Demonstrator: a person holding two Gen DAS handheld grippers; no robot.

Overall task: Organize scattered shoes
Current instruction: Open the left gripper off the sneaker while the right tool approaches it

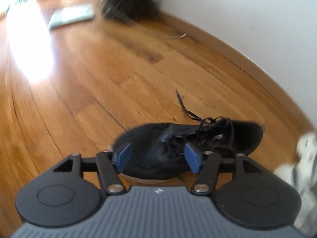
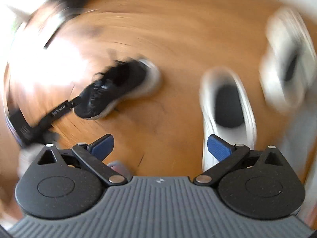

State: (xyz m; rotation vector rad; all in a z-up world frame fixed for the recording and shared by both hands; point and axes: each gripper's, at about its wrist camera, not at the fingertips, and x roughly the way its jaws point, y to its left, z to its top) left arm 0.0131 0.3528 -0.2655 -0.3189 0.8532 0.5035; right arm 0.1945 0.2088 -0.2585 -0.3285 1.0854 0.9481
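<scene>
You have a honey-toned plank floor (image 1: 83,83) meeting a plain white wall (image 1: 247,11) from 12 to 3 o'clock, strong window glare (image 1: 29,45) at 10 o'clock, and a pale green mat (image 1: 71,16) lying flat toward 11 o'clock.

Black shoe (image 1: 178,148), white shoes (image 2: 227,107), blue claw pads (image 1: 123,157), honey-brown floor (image 1: 99,79)

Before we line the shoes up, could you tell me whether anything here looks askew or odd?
The black lace-up sneaker lies apart from the two white sneakers on the wooden floor, at a different angle, with an untied lace trailing loose. No second black shoe is visible.
</scene>
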